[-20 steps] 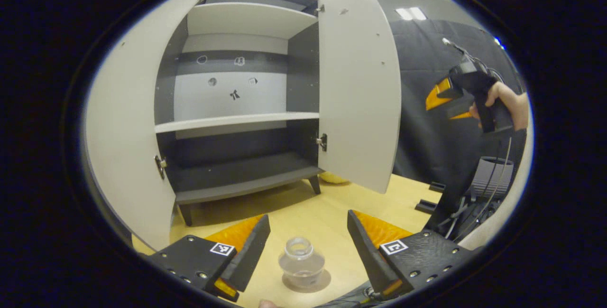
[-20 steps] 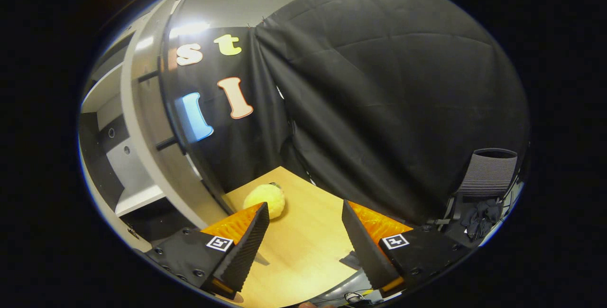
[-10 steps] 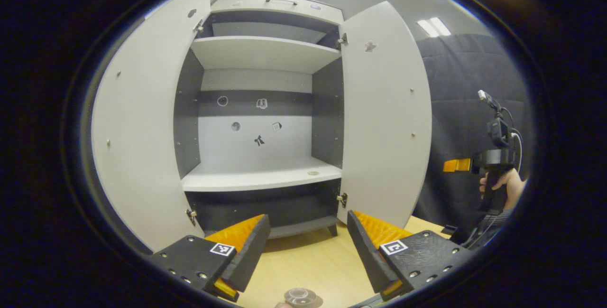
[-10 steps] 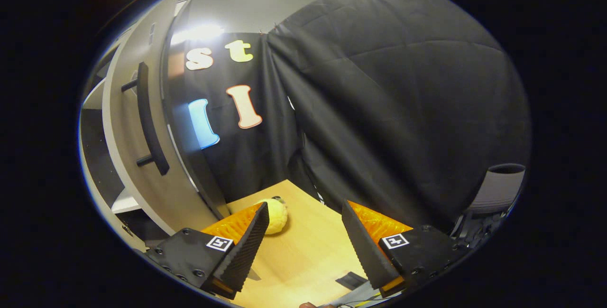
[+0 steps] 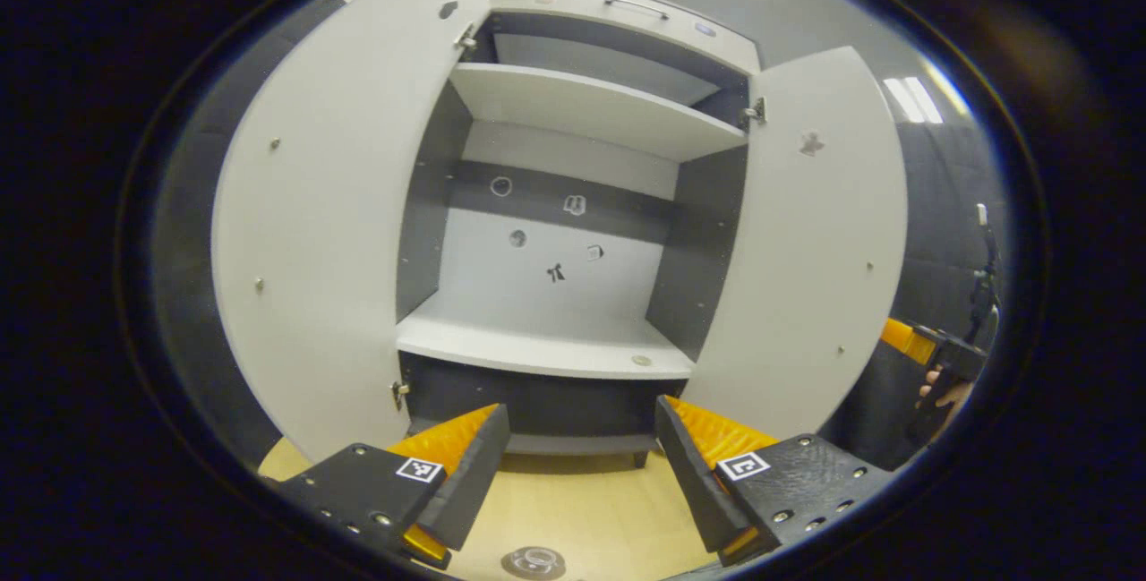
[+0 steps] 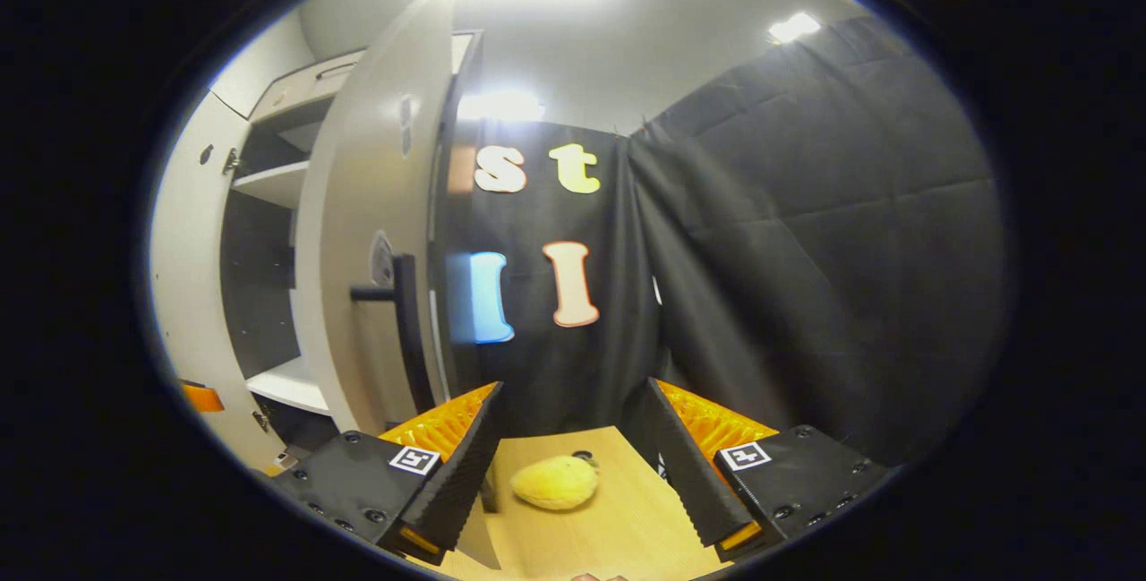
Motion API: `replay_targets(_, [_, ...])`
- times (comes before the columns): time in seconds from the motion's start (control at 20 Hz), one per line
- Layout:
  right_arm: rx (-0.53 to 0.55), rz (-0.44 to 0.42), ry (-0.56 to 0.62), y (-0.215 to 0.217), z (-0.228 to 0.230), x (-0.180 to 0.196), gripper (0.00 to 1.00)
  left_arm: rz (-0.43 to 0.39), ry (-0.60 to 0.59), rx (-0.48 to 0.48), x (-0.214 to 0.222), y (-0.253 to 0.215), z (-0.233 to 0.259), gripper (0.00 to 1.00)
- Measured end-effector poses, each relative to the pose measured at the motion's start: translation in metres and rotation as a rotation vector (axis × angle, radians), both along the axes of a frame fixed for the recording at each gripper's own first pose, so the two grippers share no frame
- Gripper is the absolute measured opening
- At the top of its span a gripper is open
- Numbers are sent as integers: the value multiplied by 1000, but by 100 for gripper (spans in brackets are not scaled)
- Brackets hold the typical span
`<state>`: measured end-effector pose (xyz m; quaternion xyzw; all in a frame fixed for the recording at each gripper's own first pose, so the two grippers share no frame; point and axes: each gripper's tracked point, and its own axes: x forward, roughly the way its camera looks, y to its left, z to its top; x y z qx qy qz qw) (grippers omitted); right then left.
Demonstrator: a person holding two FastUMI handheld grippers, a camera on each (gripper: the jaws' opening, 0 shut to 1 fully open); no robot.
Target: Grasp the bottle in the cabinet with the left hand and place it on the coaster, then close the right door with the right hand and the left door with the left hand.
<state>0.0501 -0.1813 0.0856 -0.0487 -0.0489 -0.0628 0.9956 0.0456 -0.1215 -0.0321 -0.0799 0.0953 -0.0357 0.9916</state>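
The clear bottle (image 5: 534, 560) stands on the wooden table (image 5: 582, 509), just its top showing at the bottom edge of the left gripper view, below and between my left gripper's (image 5: 580, 409) open, empty fingers. Ahead is the cabinet (image 5: 537, 348) with its left door (image 5: 331, 232) and right door (image 5: 806, 277) both swung open. My right gripper (image 6: 573, 387) is open and empty. It sits just right of the right door's outer face (image 6: 358, 232), whose black handle (image 6: 407, 330) is slightly left of its left finger. I cannot make out the coaster.
A yellow plush ball (image 6: 555, 482) lies on the table (image 6: 573, 527) between the right gripper's fingers, farther off. A small round thing (image 5: 641, 360) rests on the cabinet's middle shelf. A hand (image 5: 940, 388) holds the right gripper (image 5: 900, 337) beyond the right door.
The left gripper has lifted away from the bottle, which slid to the view's bottom edge. The right gripper has swung toward the right door; its handle now sits nearer the fingers.
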Motion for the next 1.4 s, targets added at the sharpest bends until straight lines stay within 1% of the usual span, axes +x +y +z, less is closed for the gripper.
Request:
replay_targets(0.1, [-7,40,-13,3,11,2,98,78,-5,27,-5,24,-2,95])
replay_targets(0.15, [1,62,-16,6,15,3,98,105,-8,41,-9,33,-1,95])
replay_targets(0.2, [8,79,-16,8,19,6,98,128,-8,54,-13,42,1,92])
replay_targets(0.25, [10,91,-12,7,20,9,97,153,-4,63,-17,50,0,95])
replay_targets(0.35, [-3,106,2,3,18,16,97,201,1,72,-27,66,-1,95])
replay_targets(0.4, [-24,113,10,2,16,18,97,225,2,73,-33,74,-1,100])
replay_targets(0.45, [-51,129,19,4,15,21,97,244,4,69,-38,77,0,95])
replay_targets(0.55, [-105,169,27,14,14,25,97,278,0,87,-49,86,-1,95])
replay_targets(0.6, [-119,170,21,16,15,26,98,307,-2,111,-58,94,-1,98])
replay_targets(0.65, [-121,168,10,16,16,23,92,336,1,138,-66,100,0,97])
replay_targets(0.7, [-121,164,7,14,14,23,92,360,3,161,-73,104,-1,95])
replay_targets(0.8, [-106,190,-3,20,16,25,92,400,0,176,-87,109,-1,95])
replay_targets(0.85, [-87,206,-2,22,14,24,95,414,0,169,-94,110,0,97])
replay_targets(0.9, [-74,219,8,26,11,24,95,422,0,156,-98,108,-1,100])
replay_targets(0.95, [-73,226,14,29,11,23,95,424,-3,144,-101,107,-1,100])
replay_targets(1.0, [-79,227,14,29,12,21,92,424,-7,137,-104,106,-1,100])
replay_targets(1.05, [-80,231,11,31,14,20,92,425,-10,136,-105,106,0,100])
replay_targets(1.1, [-74,240,13,34,14,20,95,427,-10,136,-105,107,-1,100])
replay_targets(1.15, [-67,256,20,38,15,18,95,420,-7,137,-104,108,-2,100])
replay_targets(1.25, [-60,296,38,57,14,18,95,409,6,144,-104,110,-6,100])
replay_targets(1.3, [-60,308,39,77,6,23,95,407,10,148,-104,112,-6,100])
replay_targets(1.4, [-67,328,44,97,2,23,95,415,13,153,-106,120,-8,100])
